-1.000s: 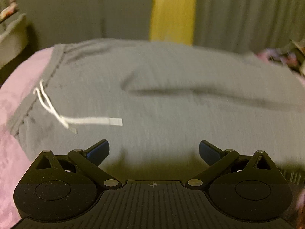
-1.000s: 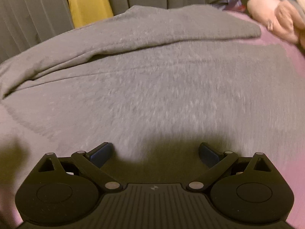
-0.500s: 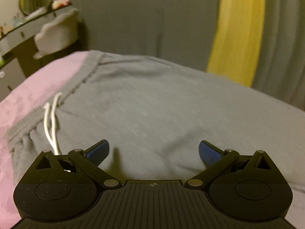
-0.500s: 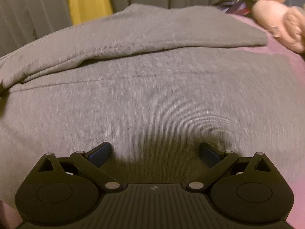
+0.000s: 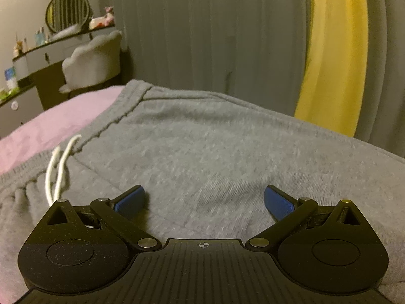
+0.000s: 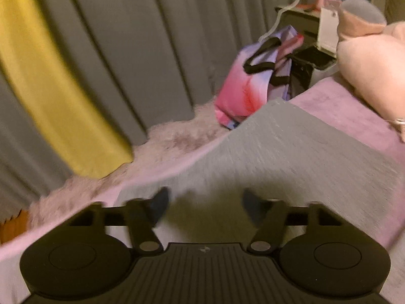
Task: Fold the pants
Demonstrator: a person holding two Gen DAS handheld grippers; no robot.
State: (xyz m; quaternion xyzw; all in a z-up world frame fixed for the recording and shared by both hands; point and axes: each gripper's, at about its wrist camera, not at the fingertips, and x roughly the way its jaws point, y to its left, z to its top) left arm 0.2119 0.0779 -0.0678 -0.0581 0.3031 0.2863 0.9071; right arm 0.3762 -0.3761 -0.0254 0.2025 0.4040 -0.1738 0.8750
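Grey sweatpants (image 5: pixel 202 147) lie flat on a pink bed (image 5: pixel 63 119). Their waistband with a white drawstring (image 5: pixel 59 167) is at the left in the left wrist view. My left gripper (image 5: pixel 204 197) is open and empty, low over the pants just right of the waistband. In the right wrist view a grey pant leg (image 6: pixel 291 152) runs toward the far bed edge. My right gripper (image 6: pixel 205 202) is open and empty over the leg near the bed's far edge; the view is blurred.
Grey curtains with a yellow strip (image 5: pixel 334 50) hang behind the bed. A dressing table with a grey chair (image 5: pixel 93 60) stands at far left. A pink-purple bag (image 6: pixel 255 81) and a pink plush toy (image 6: pixel 374 65) are at the right. A fluffy rug (image 6: pixel 177 136) lies beyond the bed.
My left gripper turned left toward the waistband end and tilted up. My right gripper swung sharply toward the pant leg end and the bed's far edge. Both stayed open.
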